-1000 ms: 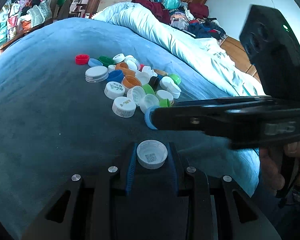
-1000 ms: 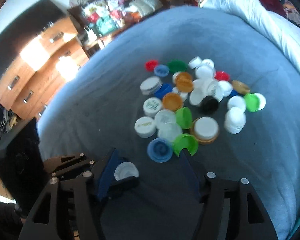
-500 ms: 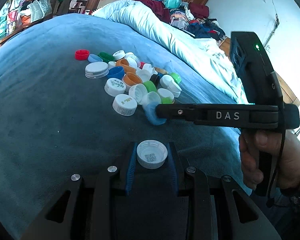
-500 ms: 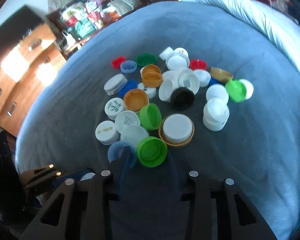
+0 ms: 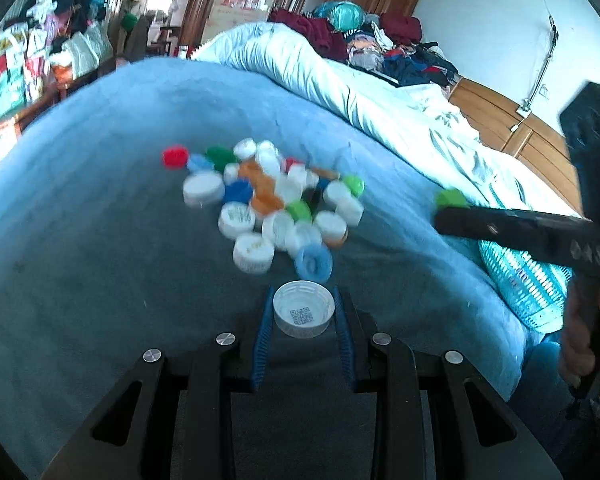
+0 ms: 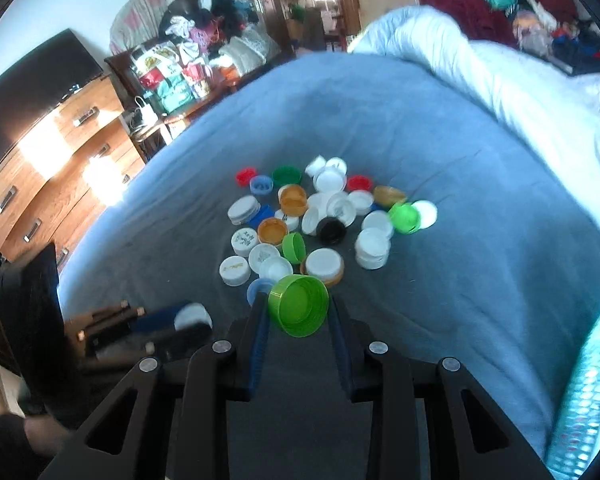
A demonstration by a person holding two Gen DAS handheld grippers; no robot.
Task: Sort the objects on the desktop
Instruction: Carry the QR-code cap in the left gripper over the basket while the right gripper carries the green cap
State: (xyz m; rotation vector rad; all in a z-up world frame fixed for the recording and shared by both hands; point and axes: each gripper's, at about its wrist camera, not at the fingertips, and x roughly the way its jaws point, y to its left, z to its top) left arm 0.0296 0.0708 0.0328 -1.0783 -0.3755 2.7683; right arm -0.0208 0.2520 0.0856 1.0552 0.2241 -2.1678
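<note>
Both sets of jaws are closed on a cap lifted off the bed, the left gripper on a white cap and the right gripper on a green cap (presumably to sort by colour), with the cap pile lying at twelve o'clock.

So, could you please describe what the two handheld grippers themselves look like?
Both the left gripper and right gripper are matte black plastic frames with triangular cut-outs and round silver bolt heads. Their fingers carry ribbed blue pads. Seen side-on, the right one bears white lettering, blurred here, and a boxy black top.
</note>
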